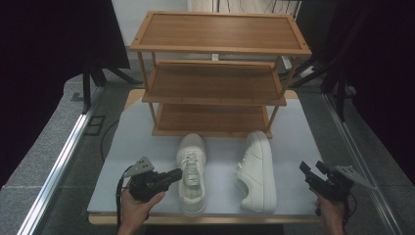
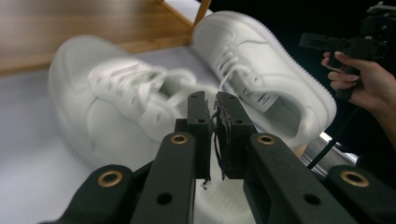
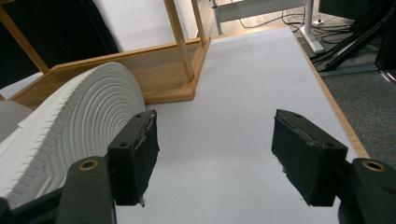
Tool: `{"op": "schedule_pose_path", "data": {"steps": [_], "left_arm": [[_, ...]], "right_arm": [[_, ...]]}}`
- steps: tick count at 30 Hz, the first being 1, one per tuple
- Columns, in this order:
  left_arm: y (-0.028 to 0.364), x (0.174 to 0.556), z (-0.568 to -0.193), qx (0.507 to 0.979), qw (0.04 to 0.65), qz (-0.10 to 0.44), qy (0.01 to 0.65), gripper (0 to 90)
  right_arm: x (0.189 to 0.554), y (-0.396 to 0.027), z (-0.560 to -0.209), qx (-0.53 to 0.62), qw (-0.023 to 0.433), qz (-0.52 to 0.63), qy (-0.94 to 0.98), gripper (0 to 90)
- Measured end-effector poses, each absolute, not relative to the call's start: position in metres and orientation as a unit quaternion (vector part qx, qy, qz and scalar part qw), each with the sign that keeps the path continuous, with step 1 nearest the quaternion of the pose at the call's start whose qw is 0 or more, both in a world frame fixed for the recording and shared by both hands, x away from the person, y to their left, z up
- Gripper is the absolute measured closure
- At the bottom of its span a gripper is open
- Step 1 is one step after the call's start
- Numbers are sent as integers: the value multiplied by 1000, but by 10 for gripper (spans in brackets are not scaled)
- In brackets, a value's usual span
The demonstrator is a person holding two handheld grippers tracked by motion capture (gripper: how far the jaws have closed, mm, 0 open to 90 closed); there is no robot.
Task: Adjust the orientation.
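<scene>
The upright sneaker (image 1: 192, 172) lies at 3 o'clock of the left gripper (image 1: 175, 174) — fingers nearly closed, empty; right gripper (image 1: 309, 172) wide, empty.

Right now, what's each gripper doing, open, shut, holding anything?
Left gripper: jaws nearly shut, nothing between them, beside the upright white lace-up sneaker.
Right gripper: open, empty, near the white sneaker lying on its side.

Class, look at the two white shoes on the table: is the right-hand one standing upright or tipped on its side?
Tipped on its side. The right shoe shows its side panel from above, and its ribbed sole faces the right gripper. The left shoe stands upright.
</scene>
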State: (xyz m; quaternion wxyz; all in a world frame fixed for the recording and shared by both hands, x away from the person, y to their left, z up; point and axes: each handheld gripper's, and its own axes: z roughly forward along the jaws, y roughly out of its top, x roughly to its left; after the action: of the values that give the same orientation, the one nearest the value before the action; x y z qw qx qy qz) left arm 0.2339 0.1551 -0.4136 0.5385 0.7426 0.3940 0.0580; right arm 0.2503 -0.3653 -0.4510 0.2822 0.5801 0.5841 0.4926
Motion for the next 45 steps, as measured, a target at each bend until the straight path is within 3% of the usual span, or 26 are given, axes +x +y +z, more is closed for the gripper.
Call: {"op": "schedule_pose_path", "data": {"steps": [8, 14, 22, 31, 35, 45], "left_arm": [[158, 242, -413, 734, 536, 79, 409, 770], [169, 240, -429, 731, 518, 83, 437, 567], [157, 236, -431, 741, 498, 96, 439, 454], [125, 243, -447, 763, 435, 137, 458, 436], [118, 245, -453, 769, 413, 160, 462, 497], [134, 250, -450, 767, 412, 160, 465, 644]], "right_arm": [[246, -351, -441, 550, 297, 499, 600, 321], [241, -333, -428, 519, 296, 515, 615, 353], [234, -312, -411, 480, 288, 523, 643, 372], [232, -302, -409, 470, 286, 523, 651, 360], [232, -302, -410, 471, 285, 522, 652, 360], [232, -303, -414, 475, 283, 516, 655, 359]]}}
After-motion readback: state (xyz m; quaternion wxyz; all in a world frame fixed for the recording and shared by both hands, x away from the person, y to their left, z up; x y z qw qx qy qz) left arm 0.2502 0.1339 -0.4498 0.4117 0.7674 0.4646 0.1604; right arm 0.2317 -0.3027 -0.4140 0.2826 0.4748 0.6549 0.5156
